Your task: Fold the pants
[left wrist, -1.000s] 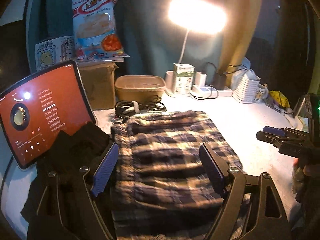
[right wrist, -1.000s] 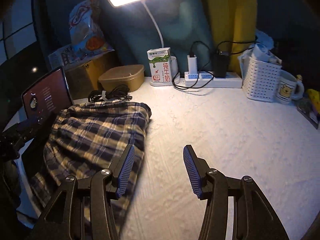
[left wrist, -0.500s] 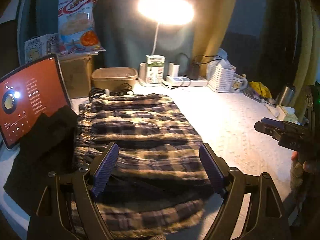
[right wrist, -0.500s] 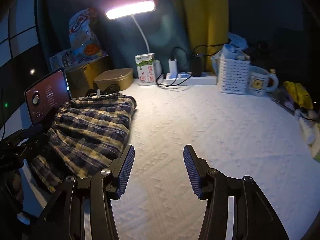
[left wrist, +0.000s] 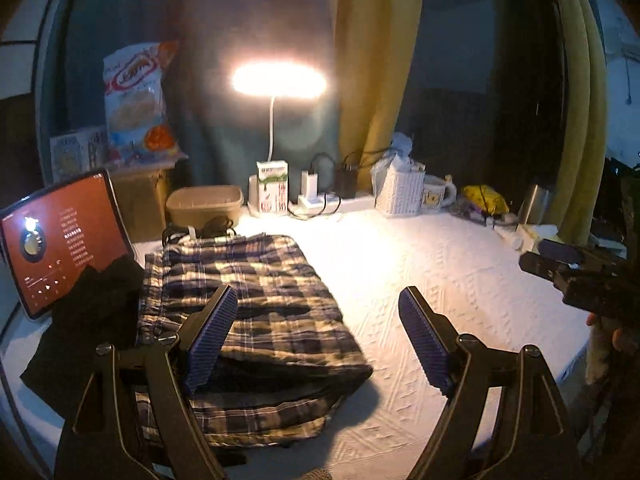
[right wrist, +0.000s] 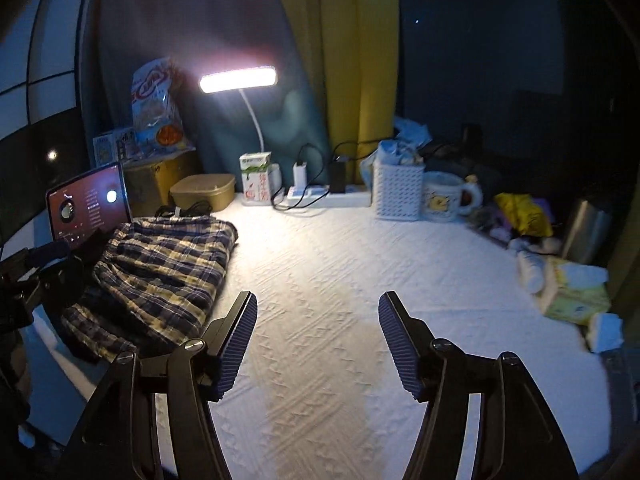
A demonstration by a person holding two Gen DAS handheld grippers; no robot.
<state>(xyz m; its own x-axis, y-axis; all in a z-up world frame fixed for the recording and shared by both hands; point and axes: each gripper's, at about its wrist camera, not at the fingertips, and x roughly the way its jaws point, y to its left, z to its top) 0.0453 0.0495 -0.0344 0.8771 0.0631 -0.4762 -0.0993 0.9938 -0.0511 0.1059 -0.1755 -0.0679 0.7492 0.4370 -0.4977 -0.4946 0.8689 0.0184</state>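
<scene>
Both claws have drawn back from the folded plaid pants (left wrist: 256, 304), which lie at the left of the white textured desk (left wrist: 460, 280).
Left claw (left wrist: 318, 336) and right claw (right wrist: 318, 346) hang spread wide, empty; dark cloth (left wrist: 88, 320) beside the pants is indistinct.

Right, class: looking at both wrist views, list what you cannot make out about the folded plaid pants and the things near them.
- Folded blue-and-yellow plaid pants: near left corner hidden, left wrist view, by the left gripper fingers.
- Red-screened tablet: lower corner covered, left wrist view, by black cloth.
- Tablet text: too small, both views.
</scene>
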